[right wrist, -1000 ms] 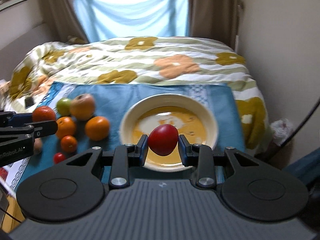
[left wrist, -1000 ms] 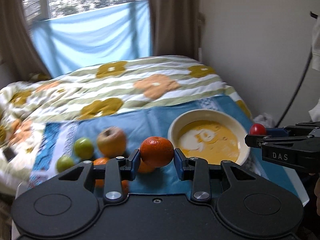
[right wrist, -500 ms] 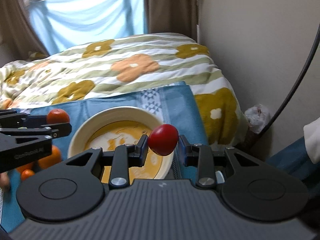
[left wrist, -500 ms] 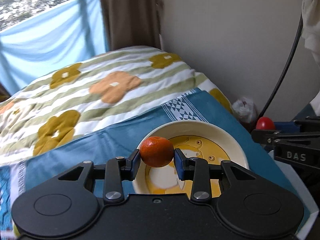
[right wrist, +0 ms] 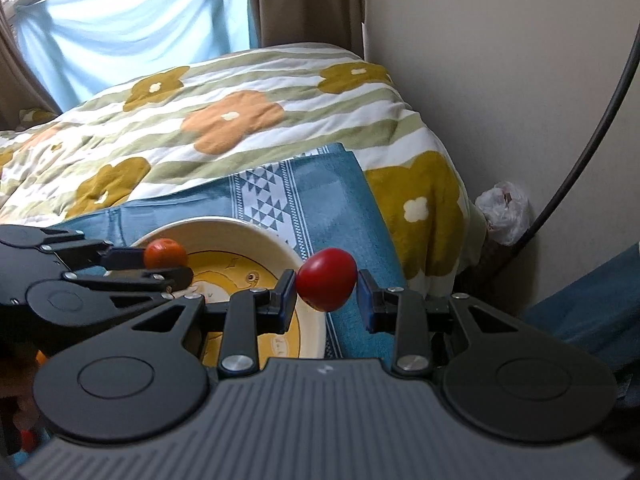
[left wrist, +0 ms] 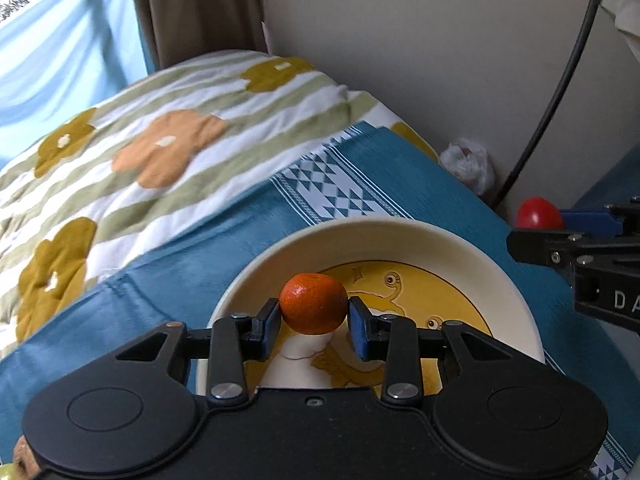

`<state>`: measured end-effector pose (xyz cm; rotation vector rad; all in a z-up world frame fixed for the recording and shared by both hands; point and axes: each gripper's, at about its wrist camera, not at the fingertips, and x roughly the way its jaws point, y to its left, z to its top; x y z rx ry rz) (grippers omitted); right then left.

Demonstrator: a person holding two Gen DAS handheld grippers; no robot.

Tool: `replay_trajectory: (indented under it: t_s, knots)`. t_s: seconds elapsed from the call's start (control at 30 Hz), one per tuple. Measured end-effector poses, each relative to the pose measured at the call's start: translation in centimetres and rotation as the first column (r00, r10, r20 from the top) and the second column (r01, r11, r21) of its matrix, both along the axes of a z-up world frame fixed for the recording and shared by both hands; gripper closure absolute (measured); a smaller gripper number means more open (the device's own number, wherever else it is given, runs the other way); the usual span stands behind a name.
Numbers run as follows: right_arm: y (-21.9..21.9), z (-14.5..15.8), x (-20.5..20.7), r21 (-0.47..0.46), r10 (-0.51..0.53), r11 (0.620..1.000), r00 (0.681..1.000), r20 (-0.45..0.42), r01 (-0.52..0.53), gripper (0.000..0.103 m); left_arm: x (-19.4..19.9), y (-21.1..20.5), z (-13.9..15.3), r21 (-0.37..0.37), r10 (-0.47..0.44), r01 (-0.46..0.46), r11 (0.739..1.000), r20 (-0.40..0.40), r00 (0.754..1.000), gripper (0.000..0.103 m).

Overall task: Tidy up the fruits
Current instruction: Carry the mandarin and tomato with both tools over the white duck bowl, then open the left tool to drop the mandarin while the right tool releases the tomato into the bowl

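My left tongs (left wrist: 313, 322) pinch a small orange mandarin (left wrist: 313, 309) between the two blue pads, and the fruit hangs over the cream bowl (left wrist: 400, 236), above its near left part. The inside of the bowl is yellow with a cartoon drawing, and I see no fruit lying in it. My right tongs (right wrist: 326, 295) pinch a red tomato (right wrist: 327, 279) in the same way, pad against each side. In the right wrist view the tomato is over the blue cloth (right wrist: 340, 184), just beside the right rim of the bowl (right wrist: 224, 226), not over the bowl itself. In this view the left tongs (right wrist: 168, 262) come in from the left with the mandarin (right wrist: 165, 253) above the bowl. The bowl stands on the blue cloth (left wrist: 400, 168) with a white triangle band. Behind it lies a bed quilt (left wrist: 180, 128) with green stripes and big flowers, and a black cable (left wrist: 560, 88) runs along the wall.
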<state>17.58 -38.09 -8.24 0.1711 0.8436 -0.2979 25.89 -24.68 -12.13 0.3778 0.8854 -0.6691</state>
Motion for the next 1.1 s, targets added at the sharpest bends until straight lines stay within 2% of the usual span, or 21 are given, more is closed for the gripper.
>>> replay_trajectory:
  t_s: [0.03, 0.1, 0.13, 0.17, 0.4, 0.6, 0.9, 1.1]
  knots:
    - [-0.1, 0.0, 0.1, 0.002, -0.005, 1.0, 1.0, -0.002, 0.005, 0.056, 0.1, -0.1, -0.1, 0.004, 0.0, 0.0, 1.0, -0.001, 1.0, 0.061]
    - [-0.4, -0.1, 0.2, 0.001, -0.008, 1.0, 1.0, -0.003, 0.008, 0.056, 0.1, 0.0, 0.1, 0.004, -0.004, 0.004, 1.0, 0.002, 1.0, 0.04]
    - [-0.5, 0.0, 0.2, 0.0, -0.008, 1.0, 1.0, -0.003, 0.008, 0.056, 0.0, 0.2, 0.3, -0.004, -0.003, 0.004, 1.0, 0.012, 1.0, 0.026]
    - [-0.6, 0.0, 0.3, 0.001, -0.007, 1.0, 1.0, -0.003, 0.007, 0.056, -0.1, 0.6, 0.7, -0.011, -0.001, 0.002, 1.0, 0.025, 1.0, 0.022]
    - [-0.7, -0.3, 0.6, 0.011, 0.026, 1.0, 1.0, -0.004, -0.026, 0.056, -0.5, 3.5, 2.5, -0.026, 0.063, -0.061, 0.998, 0.05, 0.997, 0.021]
    - [0.6, -0.7, 1.7, 0.018, 0.11, 0.994, 0.994, -0.002, -0.11, 0.056, -1.0, 5.9, 3.1, -0.029, 0.131, -0.13, 0.991, 0.056, 0.99, 0.021]
    - [4.0, -2.8, 3.9, -0.008, 0.29, 0.957, 0.957, -0.009, -0.29, 0.056, -1.5, 8.4, 3.9, -0.046, 0.218, -0.215, 0.975, 0.054, 0.975, 0.021]
    - [4.5, -3.6, 4.5, -0.018, 0.337, 0.941, 0.941, -0.011, -0.337, 0.055, -1.7, 9.0, 3.9, -0.041, 0.238, -0.236, 0.971, 0.052, 0.97, 0.021]
